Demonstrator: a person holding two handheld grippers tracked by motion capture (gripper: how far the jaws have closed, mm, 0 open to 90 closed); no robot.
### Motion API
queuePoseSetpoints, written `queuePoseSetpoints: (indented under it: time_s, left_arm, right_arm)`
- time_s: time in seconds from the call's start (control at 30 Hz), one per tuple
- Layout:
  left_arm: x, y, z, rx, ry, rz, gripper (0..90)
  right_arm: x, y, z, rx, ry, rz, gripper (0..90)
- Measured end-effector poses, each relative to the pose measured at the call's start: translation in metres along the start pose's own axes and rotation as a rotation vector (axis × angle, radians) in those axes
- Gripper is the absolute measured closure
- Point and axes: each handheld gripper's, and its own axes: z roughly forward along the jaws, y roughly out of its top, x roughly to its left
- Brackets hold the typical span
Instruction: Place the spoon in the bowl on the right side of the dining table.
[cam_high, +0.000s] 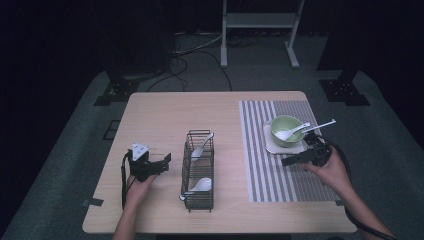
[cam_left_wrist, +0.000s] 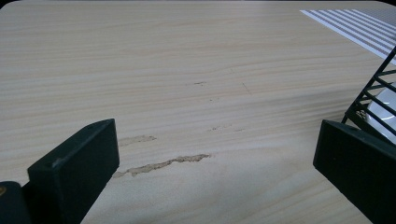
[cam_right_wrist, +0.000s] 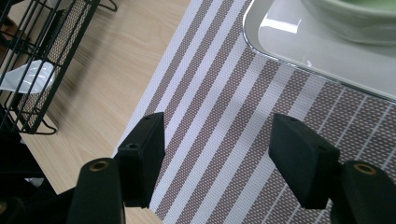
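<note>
Bench inventory: wire basket (cam_high: 198, 170) with two spoons near the front edge; bowl (cam_high: 286, 130) holding a spoon (cam_high: 292, 132) on a tray toward the right edge. Right gripper (cam_high: 300, 159) beside the tray, jaws open, empty; left gripper (cam_high: 162, 164) by the basket, jaws open, empty.

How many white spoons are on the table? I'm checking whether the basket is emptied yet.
3: one spoon in the green bowl at, two in the wire basket, far end and near end. None looks hidden.

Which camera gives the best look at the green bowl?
The high view: the whole green bowl shows, on its plate with a white spoon inside. The right gripper view catches just its lower side at the top edge.
</note>
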Motion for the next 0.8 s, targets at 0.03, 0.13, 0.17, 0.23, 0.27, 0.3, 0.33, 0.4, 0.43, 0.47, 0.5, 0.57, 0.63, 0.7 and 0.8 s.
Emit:
queuePoseSetpoints:
  time_s: [0.03, 0.13, 0.17, 0.23, 0.27, 0.3, 0.33, 0.4, 0.43, 0.47, 0.5, 0.57, 0.63, 0.7, 0.8]
  left_arm:
    - [0.000, 0.000, 0.000, 0.000, 0.000, 0.000, 0.0]
    - [0.000, 0.000, 0.000, -0.001, 0.000, -0.001, 0.0]
    - [0.000, 0.000, 0.000, -0.001, 0.000, -0.002, 0.0]
    - [0.000, 0.000, 0.000, 0.001, -0.001, 0.000, 0.0]
    - [0.000, 0.000, 0.000, 0.000, 0.000, 0.000, 0.0]
    - [0.000, 0.000, 0.000, 0.000, 0.000, 0.001, 0.0]
    - [0.000, 0.000, 0.000, -0.001, 0.000, 0.001, 0.0]
    - [0.000, 0.000, 0.000, -0.001, 0.000, 0.001, 0.0]
    - [0.000, 0.000, 0.000, -0.001, 0.000, 0.001, 0.0]
    - [0.000, 0.000, 0.000, -0.001, 0.000, 0.001, 0.0]
    - [0.000, 0.000, 0.000, -0.001, 0.000, 0.001, 0.0]
    - [0.000, 0.000, 0.000, -0.001, 0.001, 0.001, 0.0]
    - [0.000, 0.000, 0.000, -0.001, 0.001, 0.001, 0.0]
    - [0.000, 0.000, 0.000, -0.001, 0.001, 0.001, 0.0]
    - [0.000, 0.000, 0.000, 0.000, 0.000, -0.001, 0.0]
  right_arm:
    - [0.000, 0.000, 0.000, 0.000, 0.000, 0.000, 35.1]
    - [0.002, -0.001, 0.002, 0.004, 0.001, -0.008, 35.1]
    - [0.003, -0.001, 0.002, 0.006, 0.002, -0.009, 35.2]
    - [0.004, -0.002, 0.003, 0.007, 0.004, -0.012, 35.1]
    - [0.004, -0.002, 0.003, 0.008, 0.005, -0.013, 35.2]
    - [0.005, -0.002, 0.004, 0.008, 0.006, -0.014, 35.1]
    - [0.006, -0.002, 0.004, 0.009, 0.007, -0.017, 35.1]
    - [0.007, -0.003, 0.005, 0.011, 0.009, -0.021, 35.1]
    - [0.008, -0.003, 0.005, 0.011, 0.011, -0.020, 35.1]
    - [0.008, -0.003, 0.005, 0.011, 0.011, -0.020, 35.1]
    - [0.008, -0.004, 0.006, 0.011, 0.014, -0.020, 35.1]
    - [0.009, -0.005, 0.006, 0.012, 0.016, -0.024, 35.1]
    - [0.009, -0.006, 0.008, 0.013, 0.021, -0.022, 35.1]
    - [0.009, -0.007, 0.009, 0.014, 0.026, -0.022, 35.1]
    - [0.009, -0.009, 0.011, 0.020, 0.029, -0.022, 35.1]
